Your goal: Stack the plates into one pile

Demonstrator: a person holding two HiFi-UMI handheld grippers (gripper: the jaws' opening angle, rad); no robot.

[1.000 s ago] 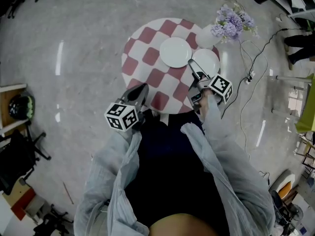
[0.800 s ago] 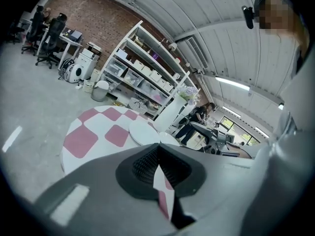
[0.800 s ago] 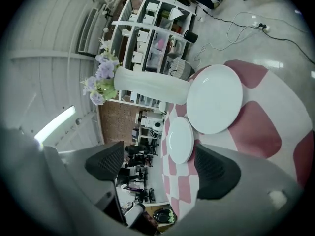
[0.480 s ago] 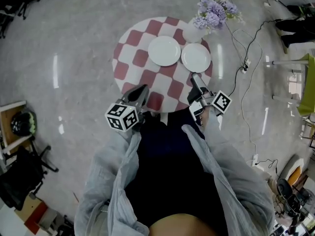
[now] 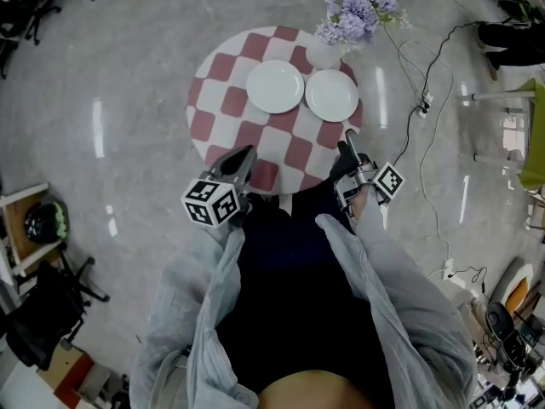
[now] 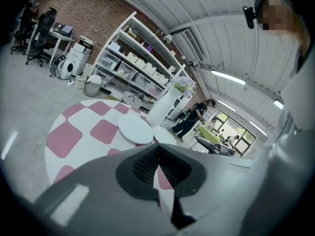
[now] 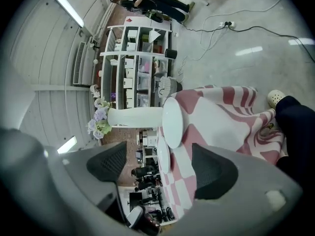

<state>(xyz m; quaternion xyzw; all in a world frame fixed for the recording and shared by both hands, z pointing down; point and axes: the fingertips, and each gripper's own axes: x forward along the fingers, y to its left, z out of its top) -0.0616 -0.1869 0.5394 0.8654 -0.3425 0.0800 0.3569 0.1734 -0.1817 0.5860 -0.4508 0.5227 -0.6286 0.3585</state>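
Note:
Two white plates lie side by side on the round red-and-white checked table (image 5: pixel 221 100): the left plate (image 5: pixel 275 86) (image 6: pixel 135 129) (image 7: pixel 164 154) and the right plate (image 5: pixel 332 95) (image 6: pixel 165 135) (image 7: pixel 172 122). My left gripper (image 5: pixel 242 158) (image 6: pixel 158 163) hovers over the table's near left edge, jaws shut and empty. My right gripper (image 5: pixel 348 141) (image 7: pixel 157 166) is at the near right edge, a little short of the right plate. It is open; its jaws have just been closing slightly, with nothing between them.
A white vase (image 5: pixel 324 54) (image 7: pixel 135 116) of purple flowers (image 5: pixel 353 11) stands at the table's far right, close behind the right plate. Cables (image 5: pixel 417 75) trail over the floor to the right. Shelving (image 6: pixel 133 68) and office chairs line the room's edges.
My right gripper has drawn back from beside the right plate toward the table's near edge. The left gripper has barely shifted. Both plates lie as before.

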